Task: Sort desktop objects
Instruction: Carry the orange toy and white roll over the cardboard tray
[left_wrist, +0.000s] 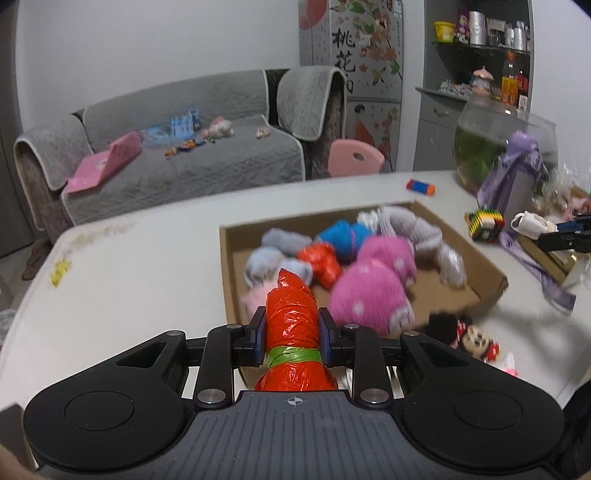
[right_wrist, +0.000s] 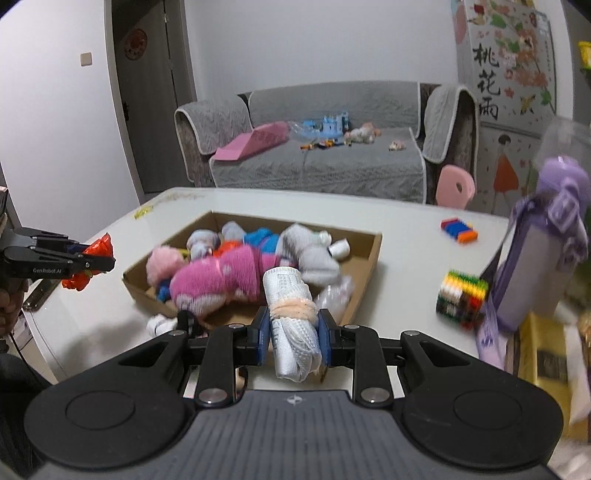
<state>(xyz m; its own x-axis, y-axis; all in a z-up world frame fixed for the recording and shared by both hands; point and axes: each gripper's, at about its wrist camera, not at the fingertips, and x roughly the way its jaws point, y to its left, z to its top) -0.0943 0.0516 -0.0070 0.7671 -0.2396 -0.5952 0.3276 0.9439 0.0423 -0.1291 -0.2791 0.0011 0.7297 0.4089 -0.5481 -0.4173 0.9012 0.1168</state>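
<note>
An orange bundle (left_wrist: 291, 325) is clamped between the left gripper's (left_wrist: 291, 334) fingers and a white roll (right_wrist: 293, 325) between the right gripper's (right_wrist: 293, 334) fingers, both above the desk (left_wrist: 147, 258) beside the cardboard box (left_wrist: 491, 275) of socks (left_wrist: 369, 291).

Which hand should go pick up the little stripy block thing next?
Probably the right gripper: the striped block sits on its side of the table, nearer. But it's shut on a white roll, so it must drop that first.
</note>
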